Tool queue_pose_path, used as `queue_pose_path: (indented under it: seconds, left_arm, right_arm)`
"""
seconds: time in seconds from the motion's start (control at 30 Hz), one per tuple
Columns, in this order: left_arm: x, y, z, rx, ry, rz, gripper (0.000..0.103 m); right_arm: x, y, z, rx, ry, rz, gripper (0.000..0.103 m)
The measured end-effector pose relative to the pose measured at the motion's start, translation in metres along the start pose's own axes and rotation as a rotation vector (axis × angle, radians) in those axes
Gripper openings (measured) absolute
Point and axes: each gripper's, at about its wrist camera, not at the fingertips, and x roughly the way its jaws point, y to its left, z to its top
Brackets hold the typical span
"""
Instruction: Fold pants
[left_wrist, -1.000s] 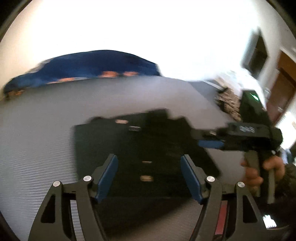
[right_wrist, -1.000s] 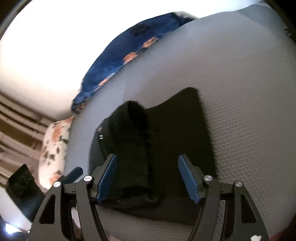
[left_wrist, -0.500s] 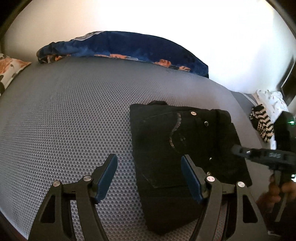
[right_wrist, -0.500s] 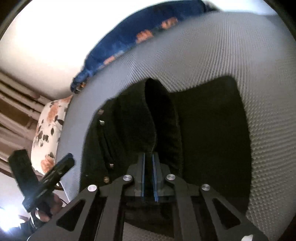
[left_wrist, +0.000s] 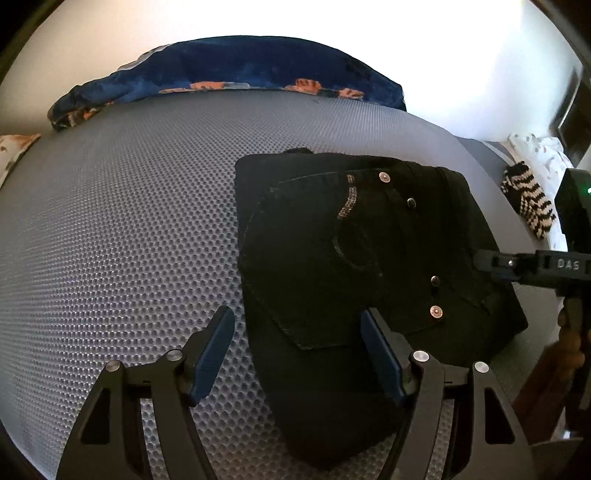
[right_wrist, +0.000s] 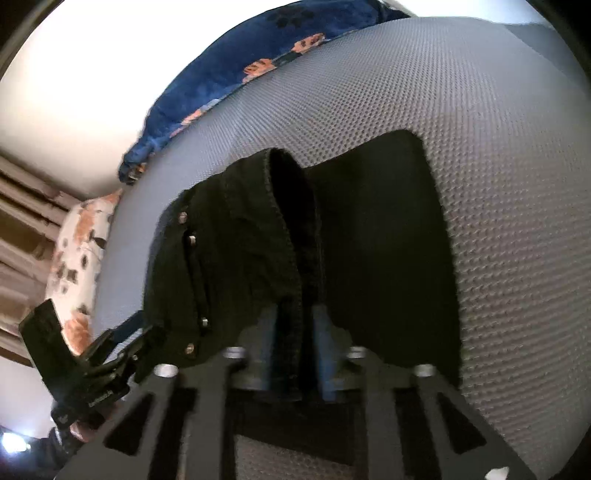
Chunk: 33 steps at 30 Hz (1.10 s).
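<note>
A: Report the support surface and the garment position.

B: A grey mesh-textured mattress (left_wrist: 122, 229) carries black jeans (left_wrist: 351, 258), folded into a compact stack right of centre in the left wrist view. The long axis of the stack runs from the near edge toward the far blue floral blanket (left_wrist: 236, 70). The waistband end, with its metal buttons and rivets, faces the right side of that view.

A: Report the left gripper.

B: The left gripper (left_wrist: 299, 354) hovers low above the near left corner of the stack. Its blue-padded fingers (left_wrist: 212, 354) stand wide apart and hold nothing. One finger is over bare mattress, the other over denim.

A: Report the right gripper.

B: The right gripper (right_wrist: 295, 354) is level with the stack at its waistband side. Its fingers (right_wrist: 323, 354) are drawn close together with a raised fold of the denim clamped between them. That fold stands up as a ridge above the flat layer beneath.

A: Report edges and free room.

B: Bare mattress extends widely to the left and beyond the stack. On the right, a striped knit item (left_wrist: 528, 206) lies near the mattress edge, apart from the jeans. A floral pillow (right_wrist: 81, 258) sits at the far left corner.
</note>
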Motion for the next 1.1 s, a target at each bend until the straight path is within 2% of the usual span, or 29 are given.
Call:
queue_pose_path:
  seconds: [0.03,0.17,0.5,0.63,0.8,0.87,0.97,1.1]
  left_arm:
    - [0.000,0.000,0.000,0.000,0.003,-0.003,0.071]
    - [0.004,0.001,0.002,-0.009,0.011,-0.010,0.073]
    - [0.017,0.003,0.007,-0.039,0.041,-0.004,0.079]
    - [0.022,0.005,0.010,-0.052,0.049,-0.003,0.081]
    - [0.020,0.009,0.013,-0.065,0.043,-0.007,0.082]
    - [0.011,0.014,0.015,-0.095,-0.003,-0.013,0.082]
    - [-0.007,0.022,0.023,-0.147,-0.088,-0.050,0.082]
    - [-0.011,0.027,0.031,-0.156,-0.106,-0.037,0.082]
  right_arm:
    - [0.000,-0.003,0.002,-0.001,0.014,0.014,0.044]
    - [0.001,-0.016,0.005,-0.021,0.052,0.079,0.044]
    - [0.033,-0.031,0.036,-0.034,0.093,0.379,0.044]
    - [0.053,-0.027,0.046,-0.005,0.115,0.436,0.026]
    - [0.043,-0.016,0.038,0.042,0.066,0.397,0.016]
    - [0.027,-0.005,0.033,0.043,0.028,0.362,0.012]
    - [0.006,0.010,0.031,0.044,-0.010,0.328,0.011]
    - [-0.024,0.024,0.031,0.028,-0.071,0.300,0.010]
